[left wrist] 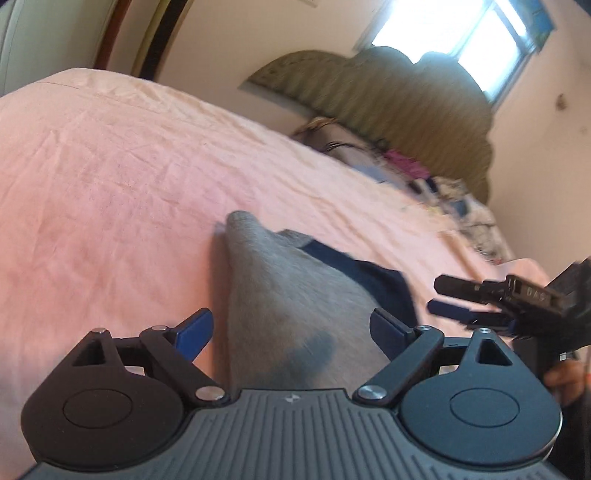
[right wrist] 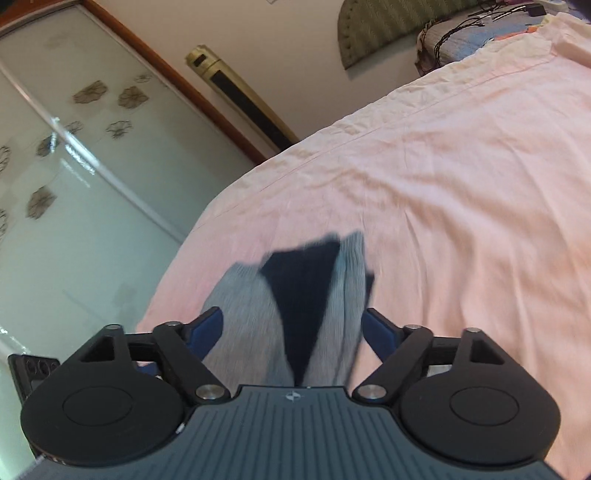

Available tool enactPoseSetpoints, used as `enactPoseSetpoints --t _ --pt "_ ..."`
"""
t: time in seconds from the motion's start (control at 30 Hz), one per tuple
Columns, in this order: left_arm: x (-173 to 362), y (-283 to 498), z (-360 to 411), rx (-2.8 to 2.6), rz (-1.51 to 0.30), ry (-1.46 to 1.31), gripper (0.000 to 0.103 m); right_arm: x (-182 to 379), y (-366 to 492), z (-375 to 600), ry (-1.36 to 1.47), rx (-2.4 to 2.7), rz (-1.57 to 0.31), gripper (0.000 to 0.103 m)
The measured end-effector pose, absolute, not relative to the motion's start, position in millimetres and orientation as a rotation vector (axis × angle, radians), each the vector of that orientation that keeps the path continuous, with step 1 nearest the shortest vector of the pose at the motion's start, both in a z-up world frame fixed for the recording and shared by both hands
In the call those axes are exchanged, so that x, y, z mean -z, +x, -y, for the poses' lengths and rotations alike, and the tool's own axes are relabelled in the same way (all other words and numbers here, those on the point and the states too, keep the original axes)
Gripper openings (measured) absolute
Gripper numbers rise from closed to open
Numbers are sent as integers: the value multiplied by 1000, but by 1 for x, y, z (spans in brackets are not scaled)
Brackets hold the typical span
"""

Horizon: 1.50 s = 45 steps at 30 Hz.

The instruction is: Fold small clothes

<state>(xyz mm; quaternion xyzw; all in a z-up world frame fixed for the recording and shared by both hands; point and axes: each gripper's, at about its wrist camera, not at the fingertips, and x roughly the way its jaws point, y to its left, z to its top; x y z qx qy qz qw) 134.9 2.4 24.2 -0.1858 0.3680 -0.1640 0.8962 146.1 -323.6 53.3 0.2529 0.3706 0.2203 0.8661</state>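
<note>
Clothes to be folded lie on a bed with a pink sheet (left wrist: 110, 166): a small grey garment (left wrist: 280, 314) with a dark navy piece (left wrist: 369, 280) tucked against it. From the left wrist view, the left claw (left wrist: 291, 330) stands wide, its blue pads on either side of the grey cloth without pressing it. The right claw (left wrist: 458, 301) shows at the right edge, just beside the navy piece; its jaws stand apart. A green headboard (left wrist: 388, 96) and a window (left wrist: 454, 33) lie beyond.

From the right wrist view, the right claw (right wrist: 293, 326) is wide, the garment (right wrist: 251, 317) between its pads, untouched, navy in the middle. A glass sliding door (right wrist: 74, 166) stands at left.
</note>
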Motion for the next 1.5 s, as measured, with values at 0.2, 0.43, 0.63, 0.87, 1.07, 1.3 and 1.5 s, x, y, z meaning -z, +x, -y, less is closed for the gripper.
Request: enactPoseSetpoints --t 0.2,0.43,0.63,0.87,1.07,1.3,1.5 --pt "-1 164 18 238 -801 -172 93 -26 193 288 316 -452 -889 9" --pt "-4 147 10 239 -752 -161 94 -17 181 312 437 -437 -878 10" --pt "0 115 -11 400 -857 -407 93 -30 130 329 531 -475 -853 84" --pt "-6 115 18 414 -823 -141 57 -14 116 301 400 -485 -891 24" --pt "-10 97 9 437 -858 -206 74 -10 93 312 484 -461 -886 43" --pt "2 44 -2 494 -881 -314 36 -13 51 294 441 -571 -971 37" --pt "-21 11 -15 373 -723 -57 35 -19 32 303 403 -534 -901 41"
